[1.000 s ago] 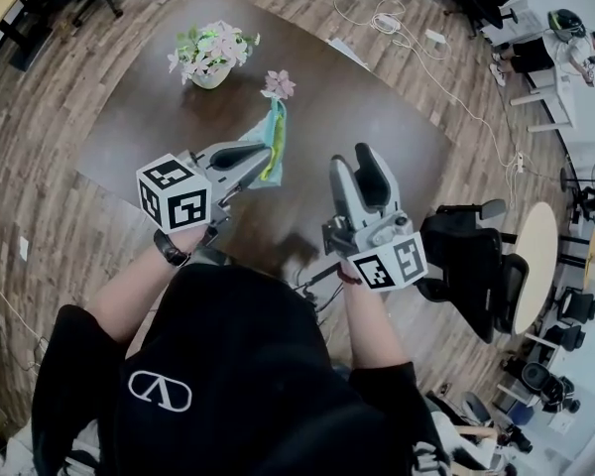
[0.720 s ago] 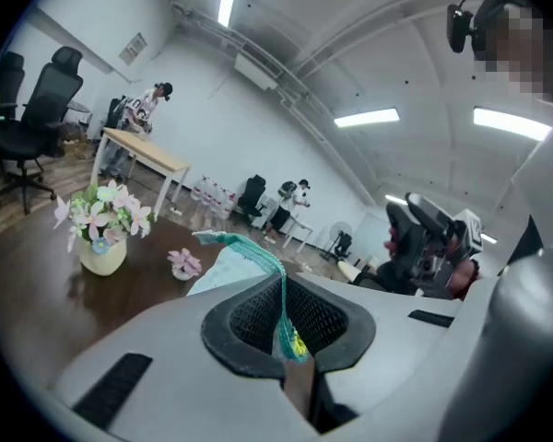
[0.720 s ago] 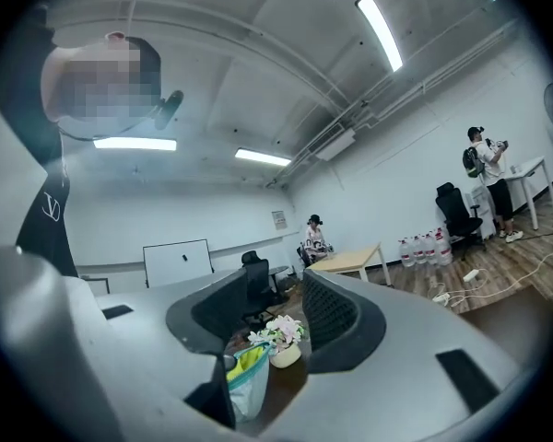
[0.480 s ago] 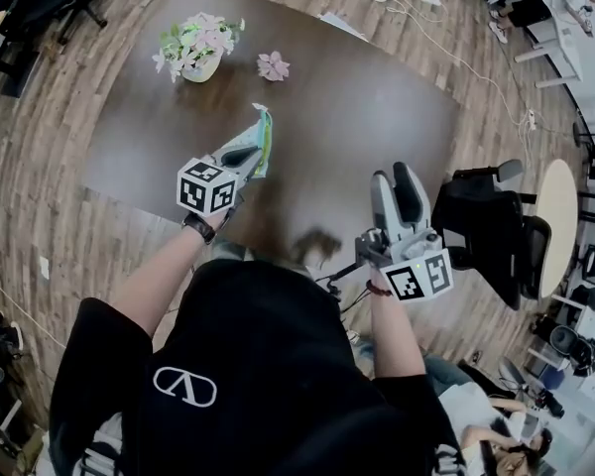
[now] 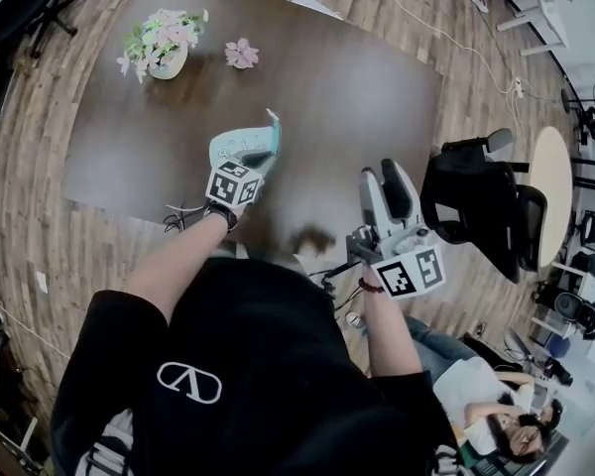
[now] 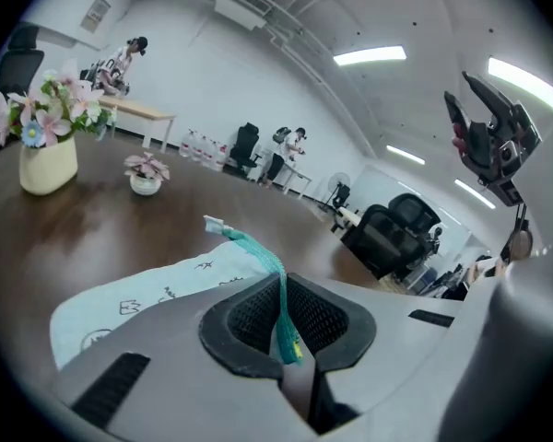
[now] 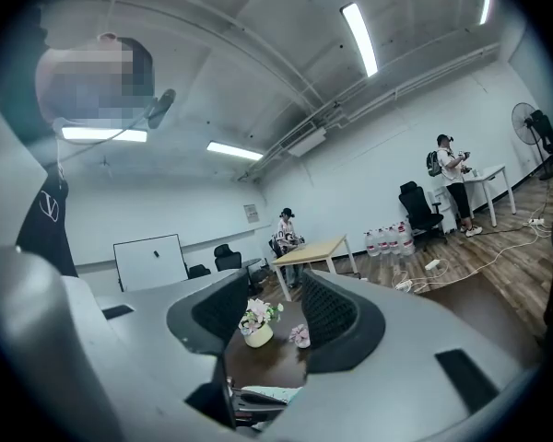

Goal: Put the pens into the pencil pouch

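The left gripper (image 5: 256,159) is over the near edge of the dark tabletop (image 5: 357,77). Its jaws are clenched on the teal mesh edge of the pale blue pencil pouch (image 6: 147,288). The pouch spreads out to the left of the jaws, low over the tabletop; I cannot tell whether it rests on the wood.

The right gripper (image 5: 382,172) is held off the tabletop's near right side. Its jaws are released, with nothing between them.

A vase of flowers (image 5: 164,48) and a small pink flower pot (image 5: 242,55) stand at the far left. A black office chair (image 5: 476,206) is at the right.
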Demonstrator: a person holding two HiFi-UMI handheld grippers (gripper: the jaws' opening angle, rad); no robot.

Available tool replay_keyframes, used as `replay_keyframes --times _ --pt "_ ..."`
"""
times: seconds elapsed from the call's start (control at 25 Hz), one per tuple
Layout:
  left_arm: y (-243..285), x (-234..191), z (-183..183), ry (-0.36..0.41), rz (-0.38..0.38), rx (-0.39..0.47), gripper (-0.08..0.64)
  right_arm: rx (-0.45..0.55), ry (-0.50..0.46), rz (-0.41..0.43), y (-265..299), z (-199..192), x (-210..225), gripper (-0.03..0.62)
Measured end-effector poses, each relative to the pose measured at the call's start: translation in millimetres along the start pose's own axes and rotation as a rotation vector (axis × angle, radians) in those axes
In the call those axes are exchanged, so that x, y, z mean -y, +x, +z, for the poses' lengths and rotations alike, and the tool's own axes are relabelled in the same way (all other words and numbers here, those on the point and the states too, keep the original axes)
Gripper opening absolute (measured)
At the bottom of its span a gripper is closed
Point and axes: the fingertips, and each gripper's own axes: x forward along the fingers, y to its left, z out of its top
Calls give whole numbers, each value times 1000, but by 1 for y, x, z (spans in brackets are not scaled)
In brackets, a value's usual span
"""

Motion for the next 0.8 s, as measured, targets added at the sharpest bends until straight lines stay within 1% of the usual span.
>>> replay_keyframes --times 0.08,0.16,0.24,0.32,0.44,0.6,0.72,0.8 --pt "8 7 -3 7 -29 0 20 -4 6 -3 -2 -3 3 183" --pt "9 12 -1 15 -46 19 28 -5 13 -4 -4 -6 5 183" --pt "4 16 5 16 -48 47 48 -10 19 6 -4 -9 5 183" --pt "-9 20 20 30 -36 96 48 -17 20 26 -1 -13 1 183" --pt "-46 29 55 79 -25 212 46 -30 -2 70 7 -21 -12 183" --pt "-122 45 115 160 5 421 44 -44 -56 125 20 -30 -31 181" --pt "-189 60 156 251 55 571 41 -45 -105 157 29 -31 -45 167" --pt "-229 72 176 310 99 652 37 -41 -131 174 35 -30 -53 155"
